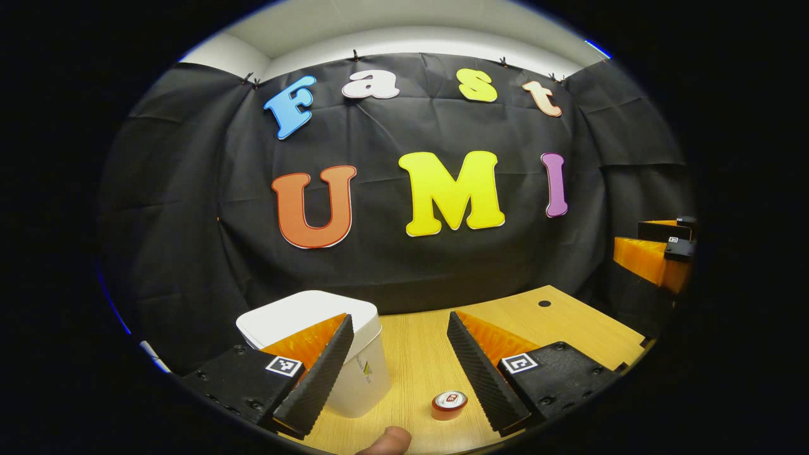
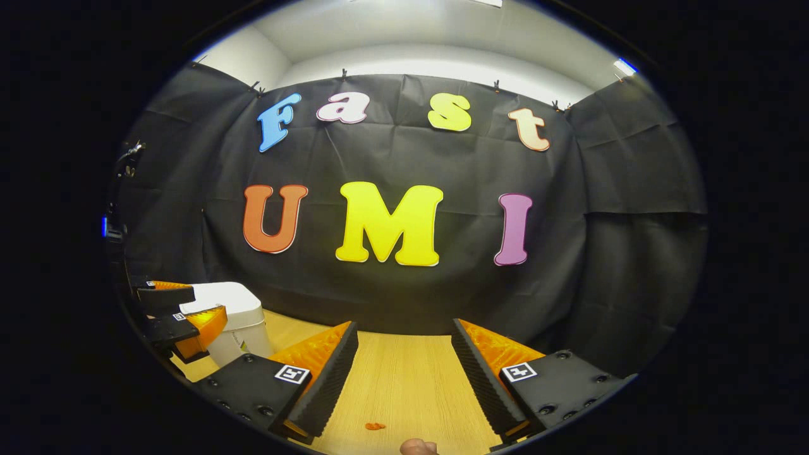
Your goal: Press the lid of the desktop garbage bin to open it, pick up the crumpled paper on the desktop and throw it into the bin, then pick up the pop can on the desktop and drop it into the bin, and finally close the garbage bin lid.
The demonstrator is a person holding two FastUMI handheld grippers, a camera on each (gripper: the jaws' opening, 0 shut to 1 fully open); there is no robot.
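So the left tool (image 1: 399, 370) is sitting wide open over the bench (image 1: 569, 328), nothing between its fingers, not touching anything. The white garbage bin (image 1: 354, 379) is standing right behind its left finger with the lid (image 1: 297, 316) down flat, and the pop can (image 1: 449, 405) is standing upright on the bench just inside the right finger, apart from it as far as I can tell. A fingertip (image 1: 387, 441) is poking in at the bottom edge. Off at the right edge of the left gripper view the other tool is hanging well above the bench. The right tool (image 2: 404, 379) is spread just as wide, holding nothing, with bare light-wood bench (image 2: 404, 373) showing between its fingers and a tiny orange scrap (image 2: 375, 426) lying near the bottom, too small to say what it is. In the right gripper view the bin (image 2: 243, 328) is off to the left with the left tool (image 2: 180, 316) hovering right in front of it. Black cloth is hanging all around the booth, pale wall and ceiling above it. There's some kind of logo on the bin's side and print on the can's top, both too small to read. Each finger is carrying a little square black-and-white marker (image 1: 284, 365).
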